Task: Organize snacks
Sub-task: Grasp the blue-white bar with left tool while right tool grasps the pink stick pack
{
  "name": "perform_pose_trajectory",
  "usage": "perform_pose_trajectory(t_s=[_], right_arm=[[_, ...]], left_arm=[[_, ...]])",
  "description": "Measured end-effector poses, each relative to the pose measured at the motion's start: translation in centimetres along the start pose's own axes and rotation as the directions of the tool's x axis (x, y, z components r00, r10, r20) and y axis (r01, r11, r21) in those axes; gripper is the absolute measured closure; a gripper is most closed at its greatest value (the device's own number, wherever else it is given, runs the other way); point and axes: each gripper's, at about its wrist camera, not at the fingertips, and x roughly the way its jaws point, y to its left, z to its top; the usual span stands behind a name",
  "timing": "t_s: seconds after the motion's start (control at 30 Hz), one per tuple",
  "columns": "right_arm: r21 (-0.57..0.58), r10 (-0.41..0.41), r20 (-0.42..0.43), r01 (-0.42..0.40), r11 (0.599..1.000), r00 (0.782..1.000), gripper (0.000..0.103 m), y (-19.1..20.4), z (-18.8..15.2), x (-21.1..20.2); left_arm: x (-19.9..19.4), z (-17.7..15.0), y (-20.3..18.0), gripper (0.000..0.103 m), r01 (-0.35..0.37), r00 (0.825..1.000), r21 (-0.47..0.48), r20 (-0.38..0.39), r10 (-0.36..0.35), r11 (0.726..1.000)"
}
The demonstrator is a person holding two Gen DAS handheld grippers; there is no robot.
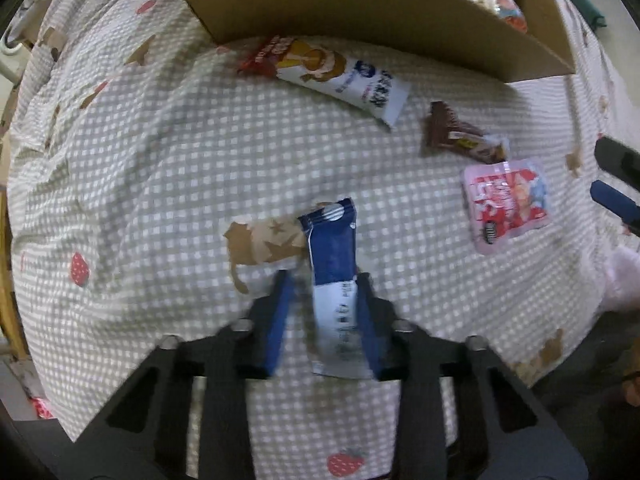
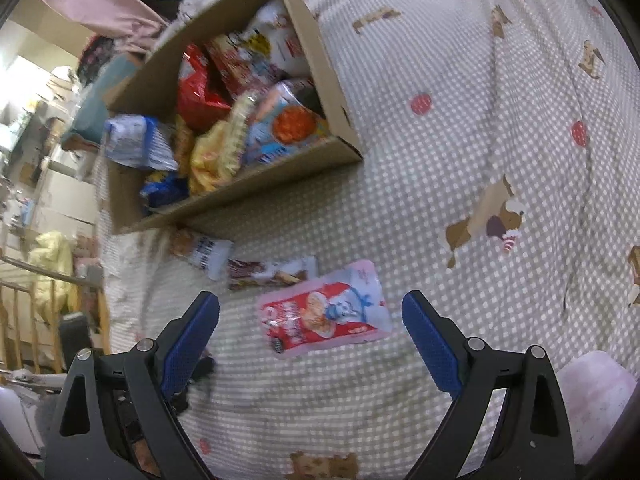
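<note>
Left wrist cam sits low over the checked bedspread point(image 1: 160, 160), looking toward the cardboard box point(image 1: 360, 12). Right wrist cam hangs close too, rolled sideways, peering into that box point(image 2: 256, 176). Both catch the pink snack pouch point(image 1: 506, 204) point(image 2: 324, 316).
</note>
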Motion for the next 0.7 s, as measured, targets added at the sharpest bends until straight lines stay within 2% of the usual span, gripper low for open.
perform_pose_trajectory(t_s=[0.03,0.17,0.3,0.4,0.57,0.63,0.7], right_arm=[[-0.003,-0.031,-0.02,0.031,1.0,0.999,0.008,-0.1,0.1,0.7],[-0.026,-0.111,-0.093,0.109,0.994,0.99,0.008,-0.4,0.9,3.6],[-0.058,-0.124,-0.152,0.116,0.992,0.981,0.008,-0.1,1.3,5.8],[-0.115,-0.084,-0.175,0.064,0.991,0.981,0.011,1.3,0.8,6.2],[-0.251,-0.04,-0.251,-0.025,0.968,0.967,0.016,4.0,-1.3,7.1],[-0.29,0.002,-0.305,-0.094,0.952,0.952,0.016,5.0,-2.5,7.4],[-0.313,0.063,-0.382,-0.193,0.93,0.922,0.016,6.3,-4.1,7.8]], left_arm=[[-0.1,0.0,0.1,0.089,-0.005,1.0,-0.003,0.001,0.005,1.0],[-0.9,-0.2,0.2,0.089,-0.005,1.0,-0.002,0.018,0.005,1.0],[-2.1,-0.1,1.1,0.089,-0.002,0.999,-0.035,0.053,0.004,0.999],[-3.3,0.0,2.2,0.089,-0.003,0.996,-0.072,0.091,0.009,0.997],[-5.3,0.0,3.4,0.089,0.0,0.987,-0.11,0.161,0.018,0.994],[-6.1,0.0,4.0,0.089,-0.005,0.982,-0.122,0.186,0.028,0.993],[-6.7,1.0,5.2,0.089,-0.001,0.978,-0.146,0.207,0.031,0.989]])
